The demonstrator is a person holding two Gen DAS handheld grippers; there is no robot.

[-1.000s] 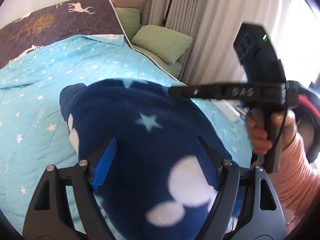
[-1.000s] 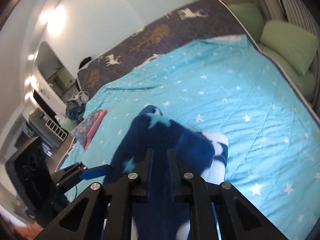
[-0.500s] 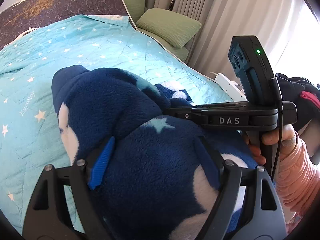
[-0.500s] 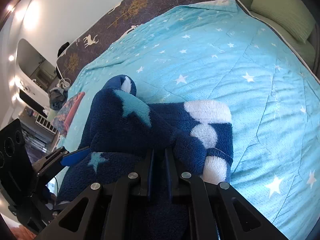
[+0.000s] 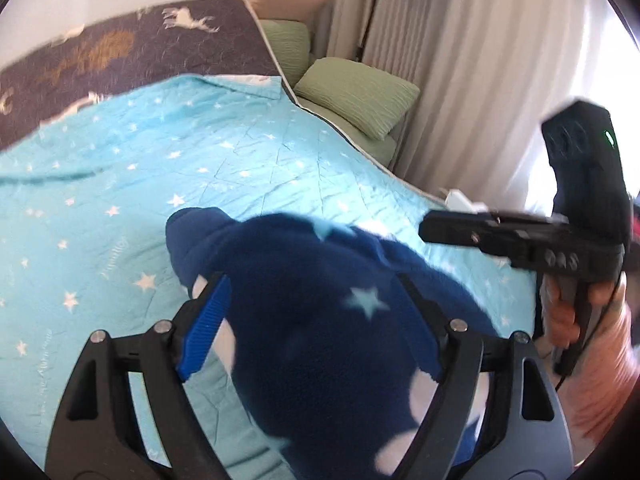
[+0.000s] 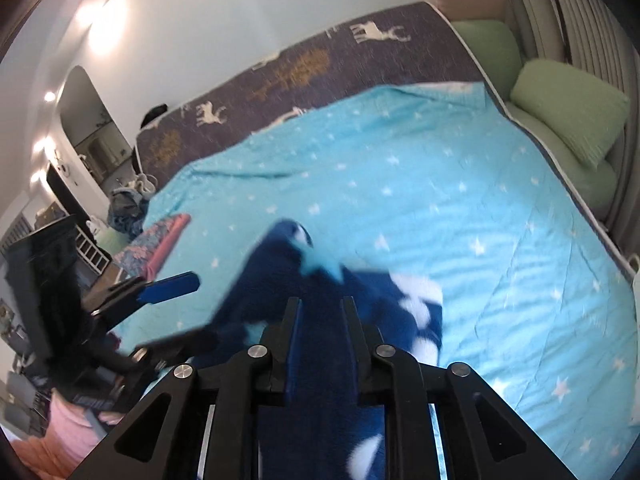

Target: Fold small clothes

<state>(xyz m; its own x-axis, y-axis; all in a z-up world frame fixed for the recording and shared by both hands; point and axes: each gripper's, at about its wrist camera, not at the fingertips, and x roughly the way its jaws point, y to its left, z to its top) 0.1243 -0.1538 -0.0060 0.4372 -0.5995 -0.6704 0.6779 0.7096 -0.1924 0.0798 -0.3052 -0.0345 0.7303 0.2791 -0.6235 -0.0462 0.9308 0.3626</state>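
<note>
A navy fleece garment (image 5: pixel 320 320) with pale stars and white spots lies bunched on the turquoise star quilt (image 5: pixel 200 168). My left gripper (image 5: pixel 316 300) is open, its jaws wide on either side of the fleece, which fills the gap. My right gripper (image 6: pixel 318 312) has its jaws closed on a strip of the same fleece (image 6: pixel 320 340) and holds it lifted above the quilt (image 6: pixel 440 184). The right gripper also shows at the right of the left wrist view (image 5: pixel 432 228), and the left gripper at the left of the right wrist view (image 6: pixel 180 308).
Green pillows (image 5: pixel 356 96) lie beside the bed by pale curtains (image 5: pixel 460 60). A dark deer-print cover (image 6: pixel 304 64) spans the bed's head. A pink patterned folded cloth (image 6: pixel 160 244) lies at the quilt's left edge. Furniture and clutter (image 6: pixel 60 200) stand beyond.
Both grippers have risen and drawn back from the quilt. The right gripper has pulled the fleece up and toward me. The left jaws stay wide around the fleece.
</note>
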